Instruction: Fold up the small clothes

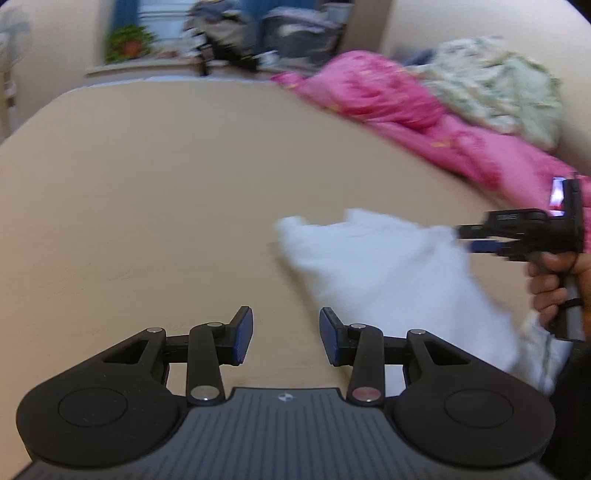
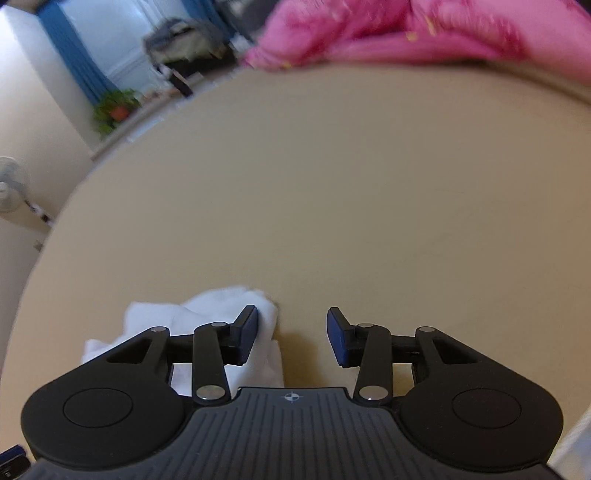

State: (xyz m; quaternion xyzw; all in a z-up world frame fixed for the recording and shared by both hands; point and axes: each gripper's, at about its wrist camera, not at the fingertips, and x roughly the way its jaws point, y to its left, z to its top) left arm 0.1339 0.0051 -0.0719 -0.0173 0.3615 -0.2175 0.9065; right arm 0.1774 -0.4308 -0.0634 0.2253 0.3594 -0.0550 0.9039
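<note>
A white garment (image 1: 399, 273) lies crumpled on the tan table (image 1: 166, 192), right of centre in the left wrist view. My left gripper (image 1: 286, 338) is open and empty, just left of the garment's near edge. My right gripper (image 1: 466, 240) shows at the garment's far right edge, held in a hand. In the right wrist view the right gripper (image 2: 291, 336) is open and empty above the table (image 2: 369, 203), with the white garment (image 2: 214, 306) under and behind its left finger.
A pink cloth pile (image 1: 399, 107) and a pale green patterned cloth (image 1: 495, 85) lie along the table's far right side. The pink cloth (image 2: 406, 33) spans the far edge in the right wrist view. A potted plant (image 1: 127, 42) stands on a sill behind.
</note>
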